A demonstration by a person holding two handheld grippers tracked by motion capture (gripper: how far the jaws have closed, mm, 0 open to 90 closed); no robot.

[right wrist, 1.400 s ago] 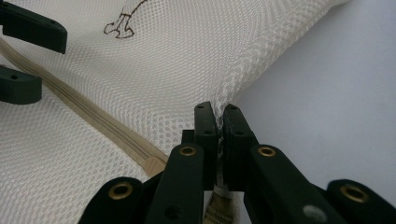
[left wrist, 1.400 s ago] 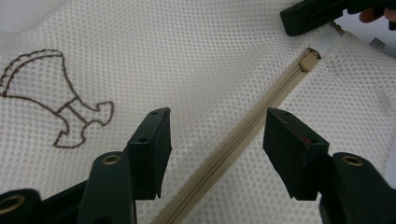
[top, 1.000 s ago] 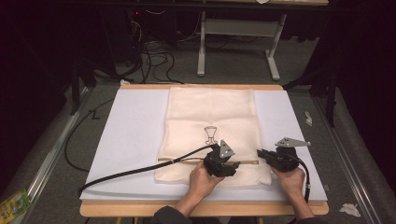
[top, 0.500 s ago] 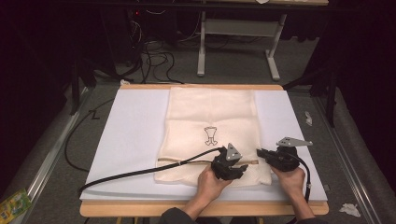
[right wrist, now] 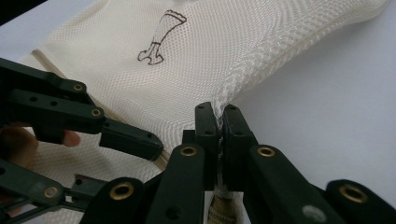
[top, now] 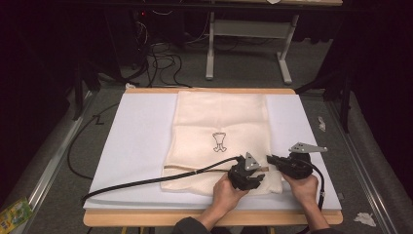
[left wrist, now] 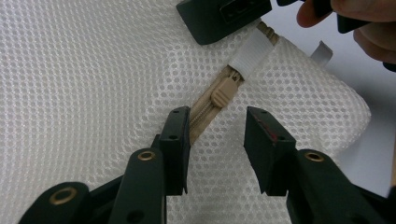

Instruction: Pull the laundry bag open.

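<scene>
— Cream mesh bag flat on the white tabletop, centre of the high view; small dark print mid-bag.

— And the claws?

— Both at the bag's near edge, lower right of centre in that view. Left claw low over the mesh, jaws part-way apart and just been closing. Right claw just beside it, to the right, at the bag's corner.

— Anything between the left jaws?

— In the left gripper view, left claw straddling the tan zipper: left jaw right beside the zipper tape, right jaw on bare mesh, nothing pinched. Tan slider just above the jaw tips, not touched. White tab over the zipper's end, upper middle of the frame, with the other claw's jaw at the top and fingers in the upper right corner.

— Right one gripping?

— Pressed together on the bag. In the right gripper view, right claw pinching a fold of mesh at the bag's edge, fabric pulled up into a ridge toward the upper right. Tan zipper end visible under the jaws, bottom centre. Left claw's arms at left of that frame.
</scene>
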